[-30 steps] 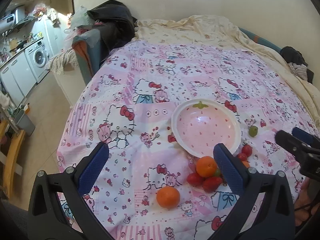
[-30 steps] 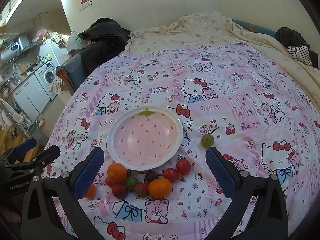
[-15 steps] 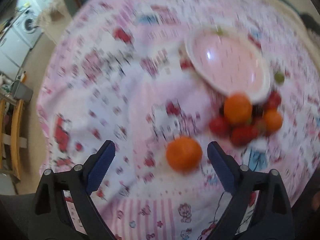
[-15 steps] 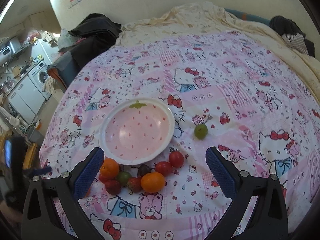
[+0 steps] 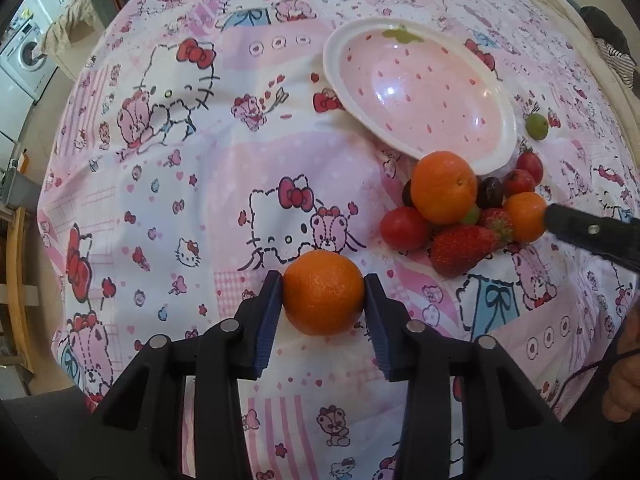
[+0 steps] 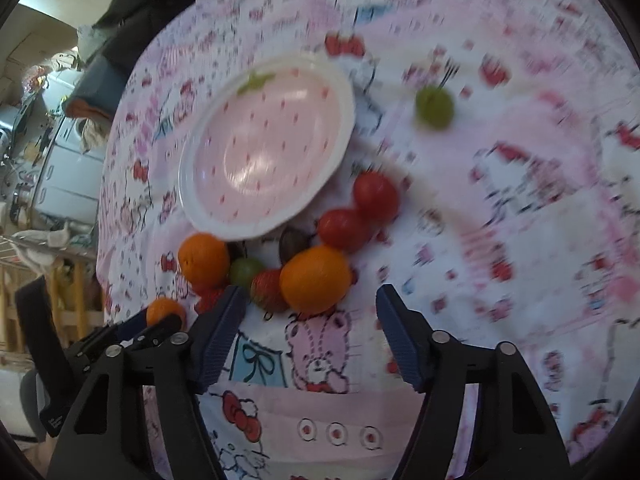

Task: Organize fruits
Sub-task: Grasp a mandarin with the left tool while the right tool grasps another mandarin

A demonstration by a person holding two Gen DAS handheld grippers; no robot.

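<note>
At the bottom of the left wrist view, the left gripper (image 5: 324,294) has just been closing and now grasps a lone orange (image 5: 323,292), both pads pressed to its sides on the printed pink sheet (image 5: 192,184). In the right wrist view the right gripper (image 6: 308,304), jaws narrowing yet still apart with nothing touching them, sits just short of another orange (image 6: 315,279). That fruit crowds against a strawberry (image 6: 267,289), tomatoes (image 6: 344,229) and a green grape (image 6: 245,271). Beyond the heap, toward mid-frame, lies the strawberry-patterned plate (image 6: 200,208), nothing in it. A washing machine (image 5: 24,60) shows at the far left edge.
</note>
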